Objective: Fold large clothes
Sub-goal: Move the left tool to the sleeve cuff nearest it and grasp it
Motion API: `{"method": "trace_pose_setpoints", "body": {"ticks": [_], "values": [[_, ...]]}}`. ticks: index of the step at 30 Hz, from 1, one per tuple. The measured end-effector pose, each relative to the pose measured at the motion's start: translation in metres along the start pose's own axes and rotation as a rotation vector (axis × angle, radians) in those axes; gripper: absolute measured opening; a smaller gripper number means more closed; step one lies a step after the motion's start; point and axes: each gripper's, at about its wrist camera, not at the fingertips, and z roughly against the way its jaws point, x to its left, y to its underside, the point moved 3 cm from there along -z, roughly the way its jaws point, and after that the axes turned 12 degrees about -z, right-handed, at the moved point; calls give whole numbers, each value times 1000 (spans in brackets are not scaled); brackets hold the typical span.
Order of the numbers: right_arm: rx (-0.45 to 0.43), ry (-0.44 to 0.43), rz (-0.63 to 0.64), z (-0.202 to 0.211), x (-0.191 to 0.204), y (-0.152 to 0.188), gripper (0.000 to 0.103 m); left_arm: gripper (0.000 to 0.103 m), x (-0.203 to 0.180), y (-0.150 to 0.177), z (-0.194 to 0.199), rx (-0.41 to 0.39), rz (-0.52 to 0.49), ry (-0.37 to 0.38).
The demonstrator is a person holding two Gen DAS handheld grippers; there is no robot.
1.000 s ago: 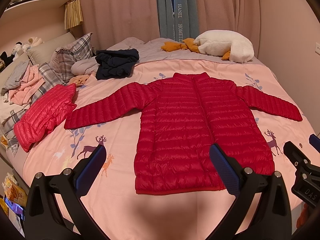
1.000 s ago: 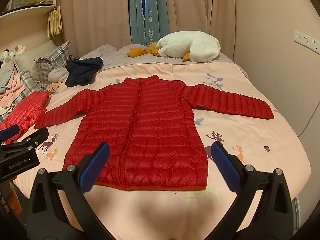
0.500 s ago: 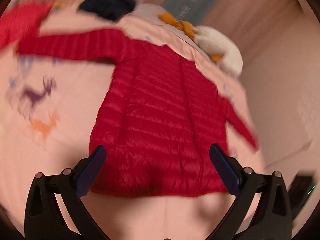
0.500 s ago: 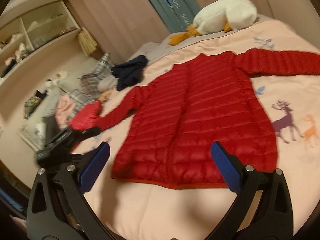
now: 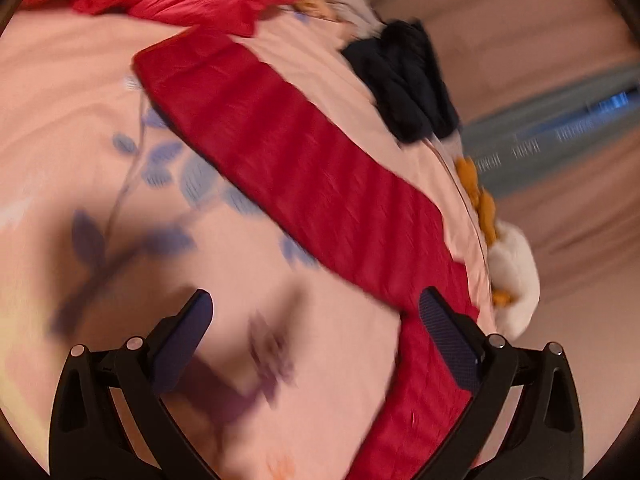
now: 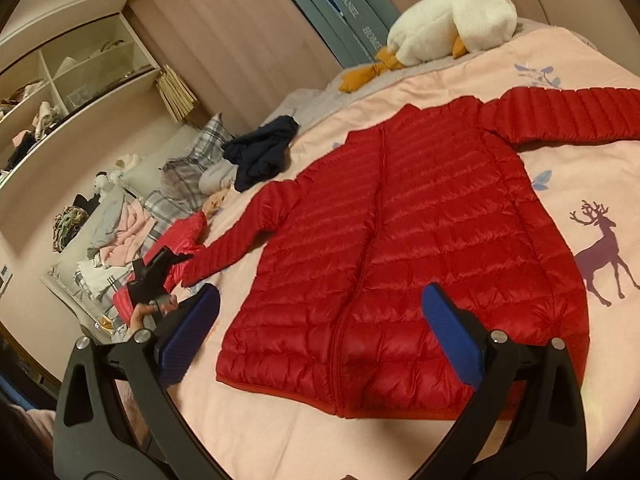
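Pink curtains (image 6: 240, 28), wall shelves (image 6: 72, 68) — warm, dim light.

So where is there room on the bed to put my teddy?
Bare sheet lies between the red puffer jacket's hem and the near bed edge, and around the deer print. The pillow side is crowded with clothes and a navy garment.

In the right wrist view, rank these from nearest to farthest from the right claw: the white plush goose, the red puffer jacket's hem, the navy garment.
1. Red puffer jacket's hem: just ahead of the right claw, between its fingers.
2. Navy garment: mid-bed, up and left, past the jacket's sleeve.
3. White plush goose: far end of the bed, by the curtains.
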Motion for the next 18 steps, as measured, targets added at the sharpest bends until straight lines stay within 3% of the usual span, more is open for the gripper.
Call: {"method": "trace_pose_setpoints", "body": {"ticks": [5, 14, 16, 18], "values": [[11, 31, 18, -16, -2, -5, 101, 102, 32, -29, -17, -49, 141, 65], [15, 59, 9, -33, -7, -15, 101, 102, 45, -77, -33, -152, 250, 37], [11, 65, 8, -35, -8, -16, 101, 96, 46, -80, -32, -166, 262, -4], [8, 72, 6, -36, -9, -16, 101, 66, 50, -81, -33, -156, 251, -53]]}}
